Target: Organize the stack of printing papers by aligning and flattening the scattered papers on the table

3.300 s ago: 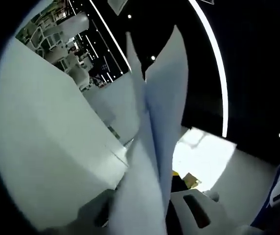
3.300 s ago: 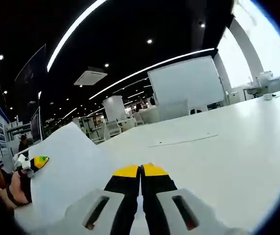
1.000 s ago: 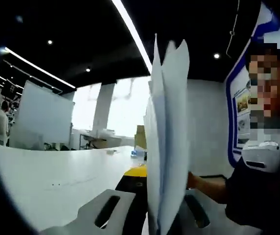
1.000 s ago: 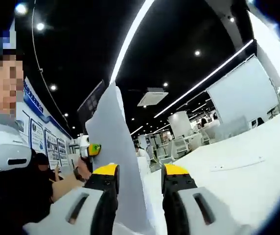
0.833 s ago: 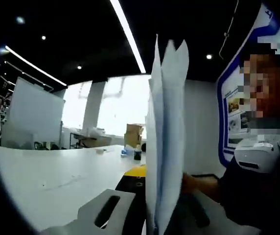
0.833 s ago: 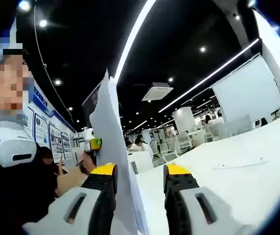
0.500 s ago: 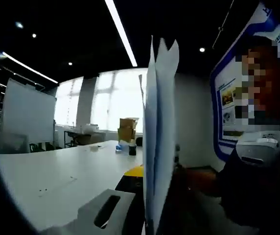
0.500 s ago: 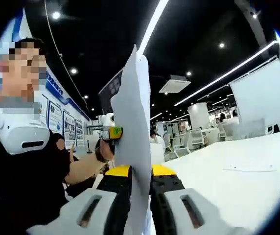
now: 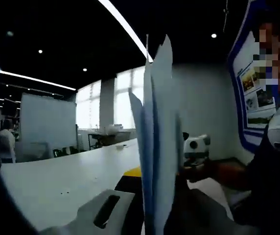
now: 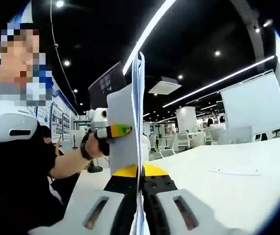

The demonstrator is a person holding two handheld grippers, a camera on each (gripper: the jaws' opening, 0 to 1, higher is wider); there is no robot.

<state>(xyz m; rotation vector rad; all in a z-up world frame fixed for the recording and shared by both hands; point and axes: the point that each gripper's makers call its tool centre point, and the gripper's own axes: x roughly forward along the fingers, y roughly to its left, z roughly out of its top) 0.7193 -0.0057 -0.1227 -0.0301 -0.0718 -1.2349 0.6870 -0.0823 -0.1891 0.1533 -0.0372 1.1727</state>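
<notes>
A stack of white printing papers (image 9: 155,127) stands upright and edge-on, its top corners fanned apart. My left gripper (image 9: 152,175) is shut on its lower edge; one yellow-tipped jaw shows left of the sheets and the other is hidden behind them. In the right gripper view the same papers (image 10: 139,112) rise as a thin vertical edge between the two yellow-tipped jaws of my right gripper (image 10: 140,171), which is shut on them. The left gripper (image 10: 114,131) grips the papers' far side there, held by a hand. The right gripper (image 9: 197,146) shows behind the sheets in the left gripper view.
A long white table (image 9: 57,181) stretches away under the papers, also seen as the table (image 10: 228,181) on the right. A whiteboard (image 9: 48,122) stands beyond it. The person's dark sleeve and body (image 10: 22,186) are close by.
The right gripper's jaws, open around the papers a second ago, have shut on them. The papers now stand straighter and thinner in the right gripper view. Both views have swung.
</notes>
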